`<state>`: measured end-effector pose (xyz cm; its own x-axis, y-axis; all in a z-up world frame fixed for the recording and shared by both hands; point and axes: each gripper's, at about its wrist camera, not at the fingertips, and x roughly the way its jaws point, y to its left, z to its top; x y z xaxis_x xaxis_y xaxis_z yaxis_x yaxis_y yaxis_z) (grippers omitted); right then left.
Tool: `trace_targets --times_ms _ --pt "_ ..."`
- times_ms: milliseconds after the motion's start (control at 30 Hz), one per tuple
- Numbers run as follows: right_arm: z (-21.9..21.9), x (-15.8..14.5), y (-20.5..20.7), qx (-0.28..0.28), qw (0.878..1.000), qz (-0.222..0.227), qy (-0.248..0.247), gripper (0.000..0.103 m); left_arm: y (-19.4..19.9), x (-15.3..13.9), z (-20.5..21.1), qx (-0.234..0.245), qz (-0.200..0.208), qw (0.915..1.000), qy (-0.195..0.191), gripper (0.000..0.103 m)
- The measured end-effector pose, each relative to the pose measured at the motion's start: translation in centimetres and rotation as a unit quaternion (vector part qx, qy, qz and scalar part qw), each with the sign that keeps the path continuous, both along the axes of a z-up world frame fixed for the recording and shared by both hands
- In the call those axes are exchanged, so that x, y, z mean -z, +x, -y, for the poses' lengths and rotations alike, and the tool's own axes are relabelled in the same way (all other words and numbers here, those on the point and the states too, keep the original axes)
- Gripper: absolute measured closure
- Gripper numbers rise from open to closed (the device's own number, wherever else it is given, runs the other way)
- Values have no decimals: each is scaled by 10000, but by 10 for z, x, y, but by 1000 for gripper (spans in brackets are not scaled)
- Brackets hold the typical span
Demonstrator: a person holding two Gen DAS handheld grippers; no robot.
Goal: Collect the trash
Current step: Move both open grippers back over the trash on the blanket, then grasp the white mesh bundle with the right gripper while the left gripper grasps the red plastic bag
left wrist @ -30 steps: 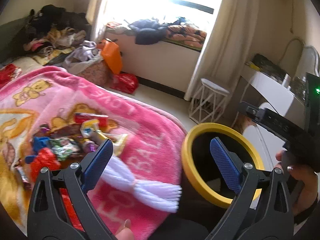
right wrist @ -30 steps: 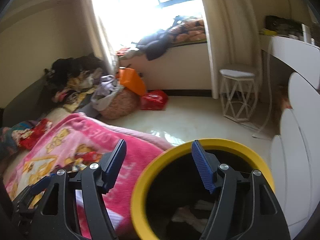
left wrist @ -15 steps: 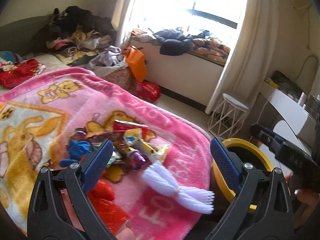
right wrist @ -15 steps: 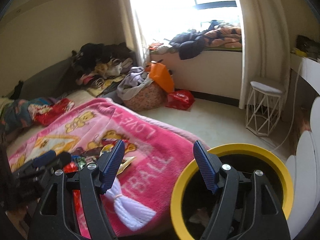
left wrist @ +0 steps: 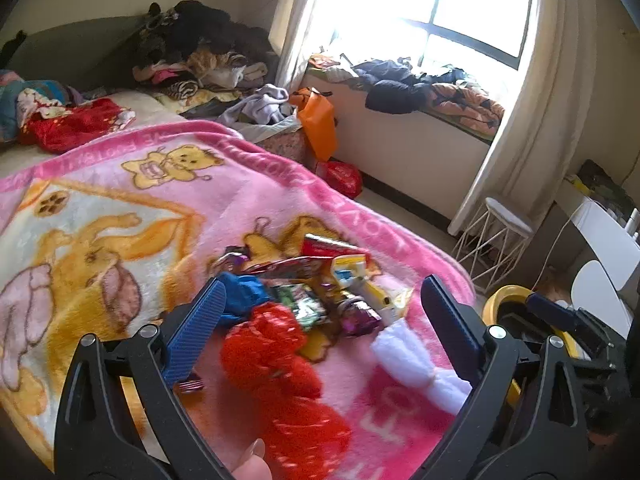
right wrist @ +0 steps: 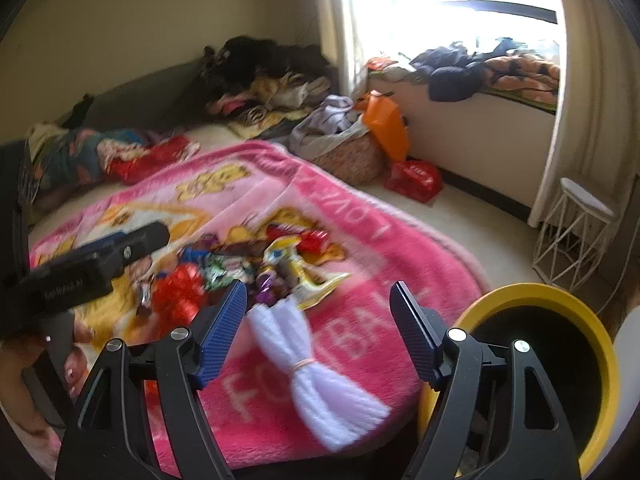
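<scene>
A heap of trash lies on the pink blanket: colourful wrappers, a red yarn bundle, a blue piece and a white yarn tassel. My left gripper is open and empty, just above the red bundle. My right gripper is open and empty over the white tassel. The wrappers lie beyond it. The yellow-rimmed black bin stands at the bed's right edge, and also shows in the left wrist view.
A white wire stool stands on the floor by the curtain. A red bag, an orange bag and a basket of clothes sit past the bed. Clothes pile at the bed's far end.
Both grippers have swung left, away from the bin and over the trash heap on the blanket. The bin has shifted to the right edge of both views. Both stay open.
</scene>
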<state>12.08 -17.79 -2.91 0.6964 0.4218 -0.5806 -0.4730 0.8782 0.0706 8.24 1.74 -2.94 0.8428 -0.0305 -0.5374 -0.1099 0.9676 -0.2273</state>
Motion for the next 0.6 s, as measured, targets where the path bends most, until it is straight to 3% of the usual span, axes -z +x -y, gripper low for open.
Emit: trace_targets --times_ms 333,600 --pt "-41 31 4 -557 9966 -386 -462 31 -7 22 -30 -193 -305 9993 -3 12" --pt "-46 55 20 -552 9926 -769 -757 31 -7 44 -31 67 -646 9979 -14 12"
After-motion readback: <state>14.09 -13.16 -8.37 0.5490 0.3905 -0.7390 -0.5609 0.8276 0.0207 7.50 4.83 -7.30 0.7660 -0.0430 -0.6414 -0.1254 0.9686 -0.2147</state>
